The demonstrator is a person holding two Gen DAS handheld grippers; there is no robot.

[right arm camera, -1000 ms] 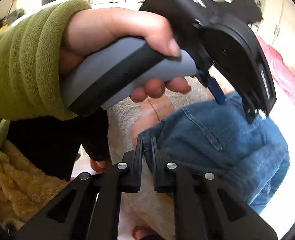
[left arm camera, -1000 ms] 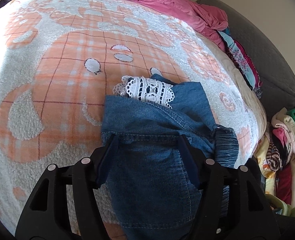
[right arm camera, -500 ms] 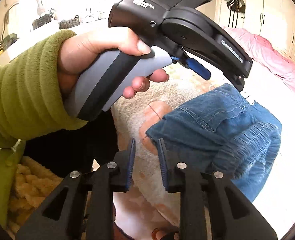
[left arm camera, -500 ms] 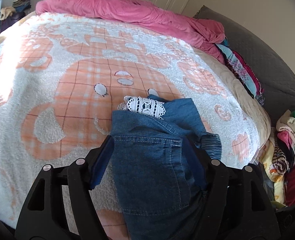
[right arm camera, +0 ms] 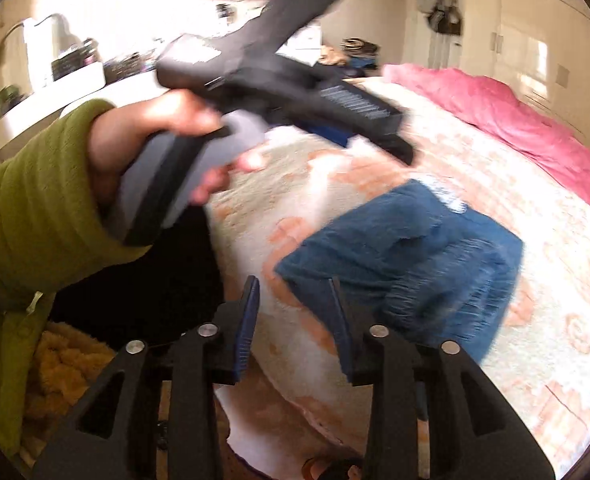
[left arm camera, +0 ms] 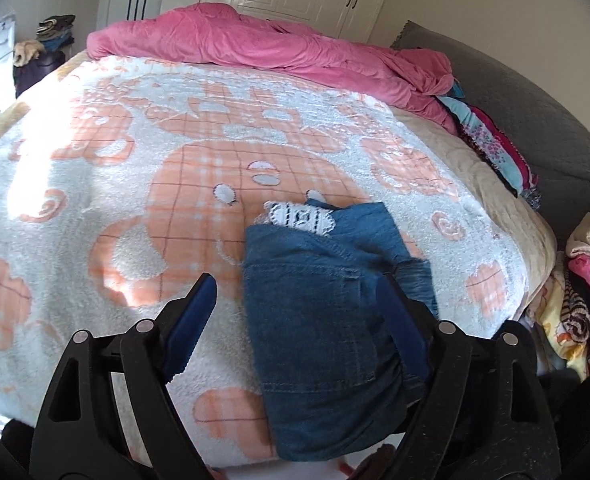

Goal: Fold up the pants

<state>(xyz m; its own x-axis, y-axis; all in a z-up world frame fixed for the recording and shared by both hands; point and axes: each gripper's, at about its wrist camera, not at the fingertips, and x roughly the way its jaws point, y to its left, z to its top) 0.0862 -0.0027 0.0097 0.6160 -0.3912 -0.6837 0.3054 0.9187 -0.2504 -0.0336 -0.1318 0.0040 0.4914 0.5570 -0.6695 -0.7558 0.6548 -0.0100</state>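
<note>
1. Nearest in the left wrist view, the left gripper [left arm camera: 295,300] stands with its jaws spread wide and nothing between them; its right finger overlaps the denim in the picture, but whether it touches the cloth I cannot tell.
2. The right gripper [right arm camera: 295,304] likewise has its jaws apart and empty, just short of the near corner of the denim; this view is motion-blurred.
3. The pants [left arm camera: 327,320], one pair in blue denim, lie in a compact folded bundle at the near edge of the bed, at about 5 o'clock on the blanket [left arm camera: 135,160], with a strip of white lace trim [left arm camera: 301,218] showing at the bundle's 12 o'clock end.
4. Judged from this, the folding looks essentially done and the step in hand is release. The next move likely calls only for clearing both grippers without dragging a layer, or a light press if the top flap lifts.
5. Count: two grippers, one pair of pants, one patterned blanket.
6. Farthest, at 12 o'clock, one pink duvet [left arm camera: 255,44] lies bunched; a heap of clothes [left arm camera: 579,280] sits at 3 o'clock beside the bed.
</note>
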